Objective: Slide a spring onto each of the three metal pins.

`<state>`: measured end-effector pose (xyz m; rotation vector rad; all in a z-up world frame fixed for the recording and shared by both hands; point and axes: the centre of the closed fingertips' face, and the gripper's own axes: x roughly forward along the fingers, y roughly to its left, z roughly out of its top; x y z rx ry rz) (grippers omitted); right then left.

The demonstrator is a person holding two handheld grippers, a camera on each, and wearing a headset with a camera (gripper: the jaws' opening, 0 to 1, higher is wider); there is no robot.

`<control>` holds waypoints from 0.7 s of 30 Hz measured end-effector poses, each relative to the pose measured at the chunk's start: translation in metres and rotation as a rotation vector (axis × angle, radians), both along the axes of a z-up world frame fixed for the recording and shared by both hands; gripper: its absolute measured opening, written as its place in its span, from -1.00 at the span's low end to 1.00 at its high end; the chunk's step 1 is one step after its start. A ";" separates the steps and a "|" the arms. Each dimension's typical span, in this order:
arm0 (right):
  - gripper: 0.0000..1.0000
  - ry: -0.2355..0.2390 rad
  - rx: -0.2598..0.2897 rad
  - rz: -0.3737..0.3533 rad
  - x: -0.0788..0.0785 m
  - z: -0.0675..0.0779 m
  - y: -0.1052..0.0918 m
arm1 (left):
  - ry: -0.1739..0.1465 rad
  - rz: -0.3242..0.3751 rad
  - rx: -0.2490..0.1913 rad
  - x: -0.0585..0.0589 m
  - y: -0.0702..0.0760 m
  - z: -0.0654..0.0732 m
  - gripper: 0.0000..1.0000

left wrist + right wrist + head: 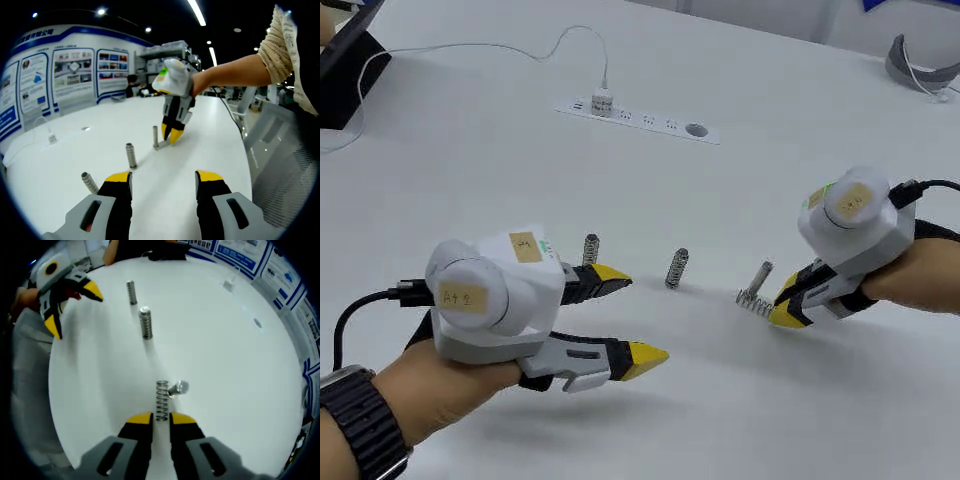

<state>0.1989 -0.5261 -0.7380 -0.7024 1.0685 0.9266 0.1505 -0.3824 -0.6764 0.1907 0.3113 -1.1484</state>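
Spring (161,399) lies beside the bare pin (177,388), its near end pinched between right gripper (161,418) fingers (141,421).

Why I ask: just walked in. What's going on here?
A person with a gripper in each hand is fitting springs onto pins on a table. The left pin and middle pin already wear springs. The third pin stands bare; its spring lies beside it, one end between the nearly closed jaws of the right gripper. The left gripper is open, holding nothing.
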 end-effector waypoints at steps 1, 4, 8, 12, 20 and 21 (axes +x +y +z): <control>-0.71 0.002 0.001 0.000 0.000 0.000 0.000 | 0.001 0.001 -0.002 0.000 0.000 0.000 0.03; -0.73 0.007 -0.001 0.003 0.001 -0.003 0.001 | 0.002 0.002 -0.002 0.000 0.001 0.000 0.02; -0.74 0.014 -0.002 0.004 0.000 -0.006 0.002 | 0.005 -0.001 0.000 -0.001 0.001 -0.002 0.01; -0.75 0.017 0.004 0.000 -0.001 -0.005 0.003 | 0.007 0.001 -0.004 0.000 0.001 -0.002 0.00; -0.76 0.020 0.000 0.004 -0.002 -0.005 0.003 | 0.005 -0.012 -0.009 -0.001 -0.004 -0.002 -0.02; -0.76 0.022 0.000 -0.001 -0.002 -0.005 0.003 | 0.004 -0.013 -0.010 -0.001 -0.005 -0.001 -0.02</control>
